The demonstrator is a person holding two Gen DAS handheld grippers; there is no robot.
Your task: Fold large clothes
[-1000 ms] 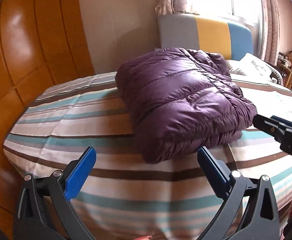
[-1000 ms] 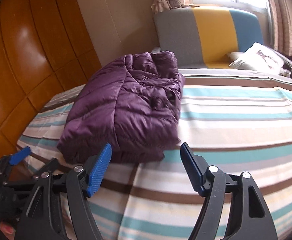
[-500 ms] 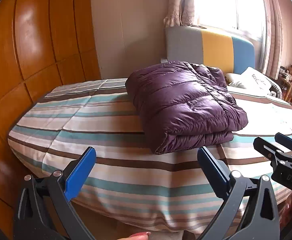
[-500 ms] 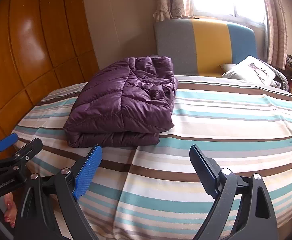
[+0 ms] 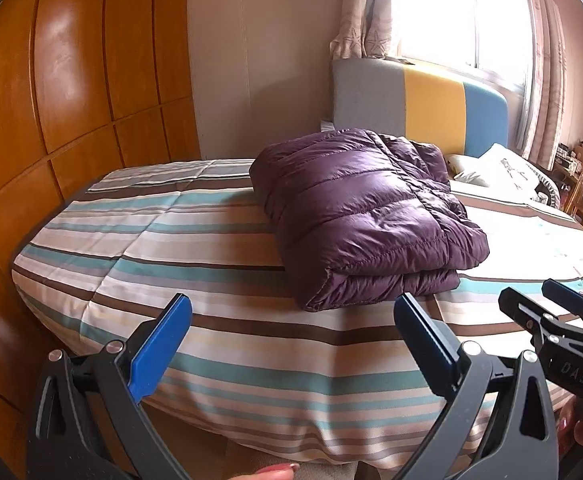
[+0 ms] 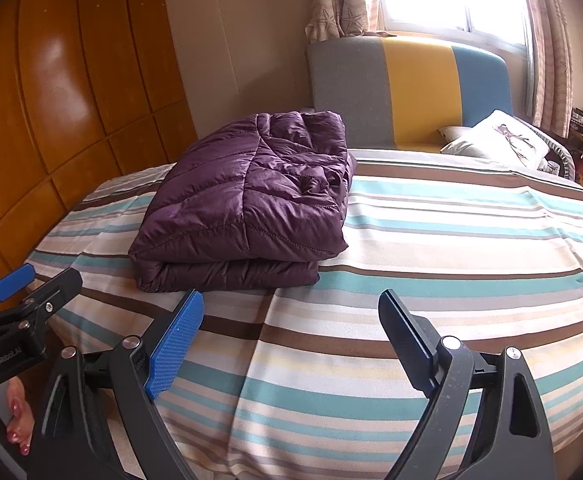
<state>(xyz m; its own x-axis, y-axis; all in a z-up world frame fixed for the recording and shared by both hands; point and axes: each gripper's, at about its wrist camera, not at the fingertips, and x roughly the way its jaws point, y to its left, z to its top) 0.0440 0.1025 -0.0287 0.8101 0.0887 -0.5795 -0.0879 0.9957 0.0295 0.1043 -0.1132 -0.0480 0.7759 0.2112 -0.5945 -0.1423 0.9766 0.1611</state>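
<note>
One purple jacket [image 5: 365, 216], folded, laid near bed [image 5: 211, 248] foot edge. Two grippers, left gripper [image 5: 291, 334] and right gripper [image 6: 291, 330], held released, nothing grasped. One pillow [image 6: 499, 140] seen at head end.

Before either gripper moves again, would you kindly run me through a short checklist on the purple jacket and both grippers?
1. Purple jacket folded into a stacked bundle: ok.
2. Jacket fully resting on the striped bedspread, not overhanging the edge: ok.
3. Left gripper open and empty: ok.
4. Right gripper open and empty: ok.
5. Both grippers apart from the jacket, no fabric caught: ok.
6. Fold neat on the far side, by the headboard: cannot tell, top layer looks rumpled there.
</note>
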